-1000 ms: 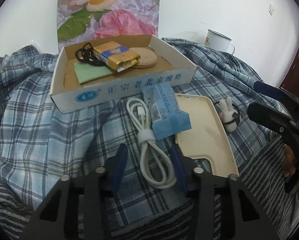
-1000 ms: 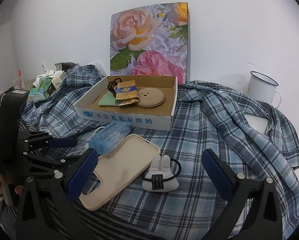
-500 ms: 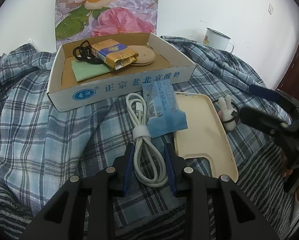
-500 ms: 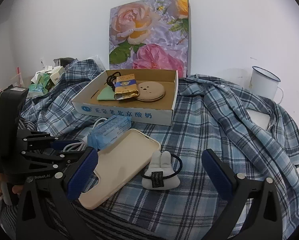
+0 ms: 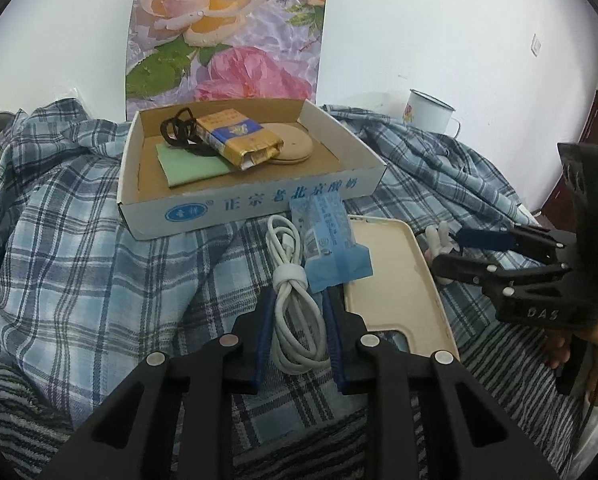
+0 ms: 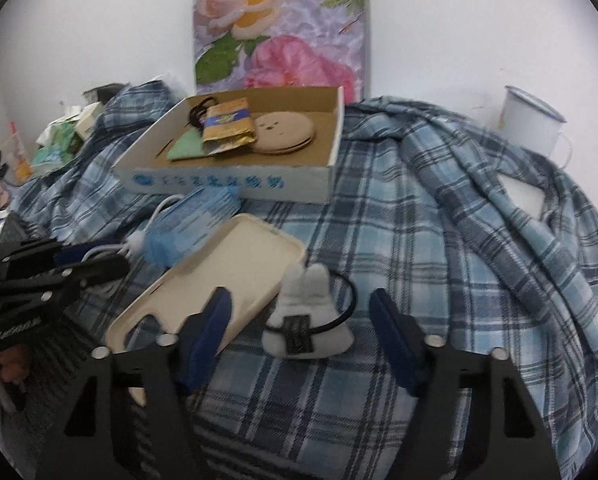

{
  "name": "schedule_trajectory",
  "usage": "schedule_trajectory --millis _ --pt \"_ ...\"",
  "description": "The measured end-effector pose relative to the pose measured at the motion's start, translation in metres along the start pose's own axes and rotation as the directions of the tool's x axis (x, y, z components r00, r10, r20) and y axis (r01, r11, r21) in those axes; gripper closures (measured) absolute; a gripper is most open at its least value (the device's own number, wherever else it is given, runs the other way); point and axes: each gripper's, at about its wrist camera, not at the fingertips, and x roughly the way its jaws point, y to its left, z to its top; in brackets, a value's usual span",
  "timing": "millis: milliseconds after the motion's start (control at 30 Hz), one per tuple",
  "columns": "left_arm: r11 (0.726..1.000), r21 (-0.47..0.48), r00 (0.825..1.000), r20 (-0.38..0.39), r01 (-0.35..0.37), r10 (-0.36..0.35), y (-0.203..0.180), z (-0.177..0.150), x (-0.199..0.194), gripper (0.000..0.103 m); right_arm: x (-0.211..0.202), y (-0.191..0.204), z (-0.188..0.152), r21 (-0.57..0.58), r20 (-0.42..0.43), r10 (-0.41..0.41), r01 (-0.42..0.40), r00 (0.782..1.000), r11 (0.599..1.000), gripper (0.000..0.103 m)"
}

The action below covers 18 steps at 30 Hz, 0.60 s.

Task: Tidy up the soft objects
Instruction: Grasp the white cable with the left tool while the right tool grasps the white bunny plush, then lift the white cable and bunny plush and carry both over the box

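Observation:
A coiled white cable lies on the plaid cloth. My left gripper straddles its near loop with jaws closing, and both pads touch the coil's sides. Right of it lie a blue plastic pack and a beige phone case. A white plush bunny hair tie sits between the fingers of my right gripper. Those jaws are closing, with a gap still on each side. The white cardboard box behind holds a yellow-blue pack, a green cloth, a black hair tie and round tan pads.
A blue plaid shirt covers the surface in bunched folds. A white enamel mug stands at the back right. A floral board leans on the wall behind the box. Clutter sits at the far left.
The left jaws narrowed from well clear of the cable until they met its sides. The right jaws came in from wide open toward the bunny, and that gripper dipped lower.

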Motion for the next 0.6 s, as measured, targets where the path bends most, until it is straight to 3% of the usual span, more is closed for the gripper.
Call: schedule_trajectory --millis 233,300,400,600 --pt "1.000 -0.008 1.000 0.005 -0.004 0.004 0.000 0.000 -0.001 0.078 0.014 0.005 -0.005 -0.052 -0.097 -0.056 0.052 0.994 0.997 0.058" --pt "1.000 -0.008 1.000 0.006 -0.006 0.006 0.000 0.000 -0.001 0.079 0.014 0.007 -0.006 -0.066 -0.091 -0.068 0.062 0.994 0.996 0.062" --pt "1.000 -0.008 1.000 0.013 -0.009 0.009 0.001 0.000 -0.004 0.086 0.012 0.010 -0.007 -0.086 -0.070 -0.084 0.078 0.994 0.993 0.065" --pt "1.000 -0.003 0.999 0.041 -0.012 0.012 -0.002 0.000 -0.011 0.090 -0.011 0.009 -0.007 -0.075 0.059 -0.114 0.118 0.992 0.990 0.065"
